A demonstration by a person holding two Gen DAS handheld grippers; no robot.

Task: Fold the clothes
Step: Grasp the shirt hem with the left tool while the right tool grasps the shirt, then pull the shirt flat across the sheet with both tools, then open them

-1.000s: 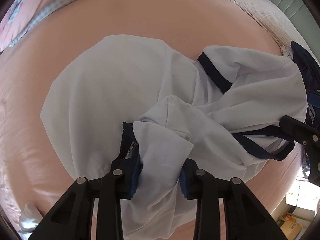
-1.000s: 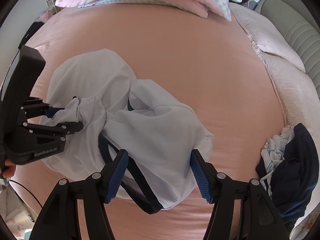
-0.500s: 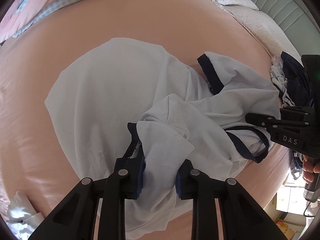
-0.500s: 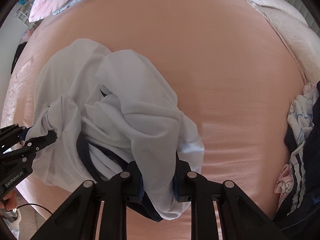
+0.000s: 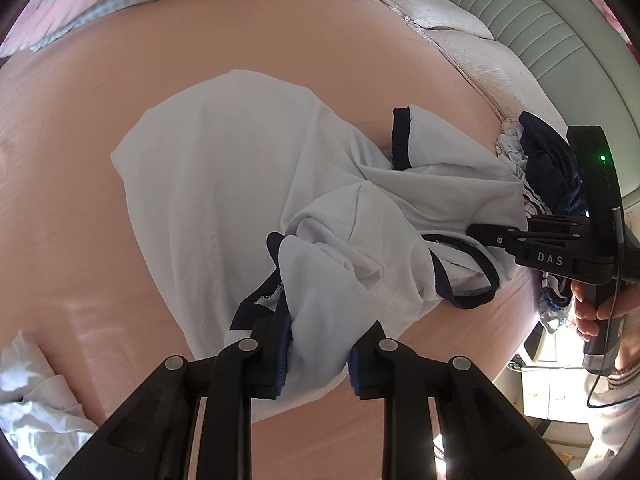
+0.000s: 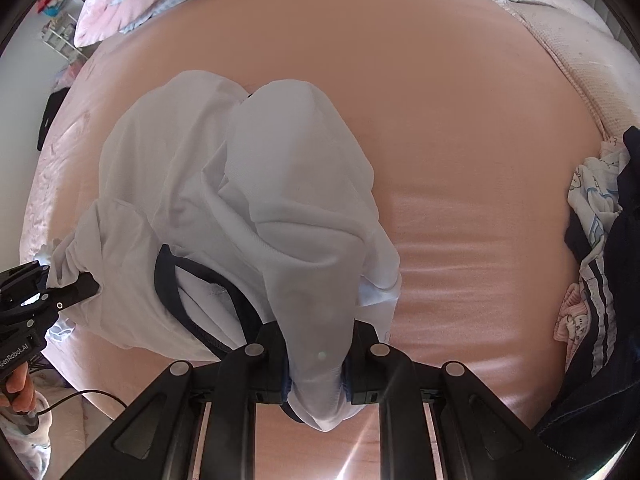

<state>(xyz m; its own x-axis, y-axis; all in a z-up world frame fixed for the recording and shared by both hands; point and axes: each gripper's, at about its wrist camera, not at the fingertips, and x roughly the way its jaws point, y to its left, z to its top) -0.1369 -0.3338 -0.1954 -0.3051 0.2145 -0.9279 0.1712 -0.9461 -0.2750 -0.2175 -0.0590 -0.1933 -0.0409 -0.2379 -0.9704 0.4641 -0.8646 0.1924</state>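
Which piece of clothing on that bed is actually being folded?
Look at the big pink bed. In its middle lies a rumpled white shirt, pinched by both the left gripper and the right gripper. Only it has navy-edged sleeves and collar; the heap at the bedside is mostly dark.

- The white shirt [image 5: 224, 200] with navy trim lies crumpled on the pink bed [image 5: 72, 240], partly lifted at 2 places.
- Its body spreads flat toward the far side; a navy-edged sleeve cuff [image 5: 400, 136] sticks up.
- The navy neckline [image 6: 176, 292] loops open between the 2 bunched, raised parts.
- More clothes, dark navy and printed [image 6: 600, 240], are heaped at the bed's edge.
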